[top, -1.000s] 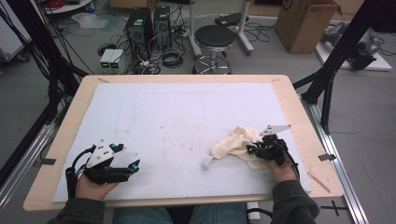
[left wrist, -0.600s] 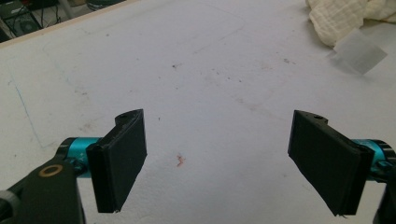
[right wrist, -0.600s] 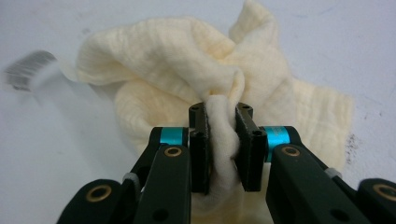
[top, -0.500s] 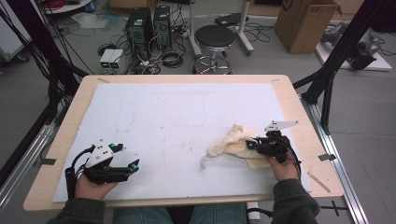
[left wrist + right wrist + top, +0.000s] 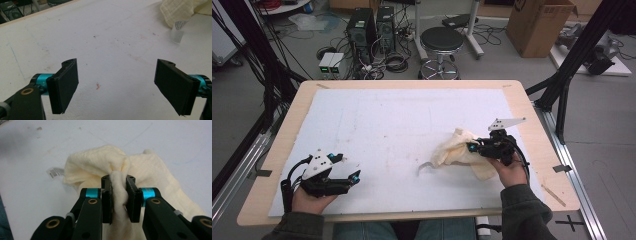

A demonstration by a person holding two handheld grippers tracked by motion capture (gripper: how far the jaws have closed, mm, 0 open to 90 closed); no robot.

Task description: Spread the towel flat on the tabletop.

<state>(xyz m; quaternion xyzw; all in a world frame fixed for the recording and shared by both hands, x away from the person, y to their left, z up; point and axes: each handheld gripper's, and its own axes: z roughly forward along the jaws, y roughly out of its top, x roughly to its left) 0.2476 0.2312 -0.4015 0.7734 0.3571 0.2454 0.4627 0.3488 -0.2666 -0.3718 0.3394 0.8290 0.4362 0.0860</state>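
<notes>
The cream cloth [image 5: 455, 150], crumpled and soft with a white tag, sits right of centre on the table [image 5: 287, 150], a fold pinched in the right gripper [image 5: 119, 199]; the left gripper [image 5: 120, 85] gapes, holding nothing

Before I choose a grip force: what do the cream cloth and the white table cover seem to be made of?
The cloth looks like soft woven cotton, matte: it has a fine crinkled weave and bunches between the right gripper. The table cover looks like matte white foam or paper board, scuffed and stained; which of the two is unclear.
</notes>
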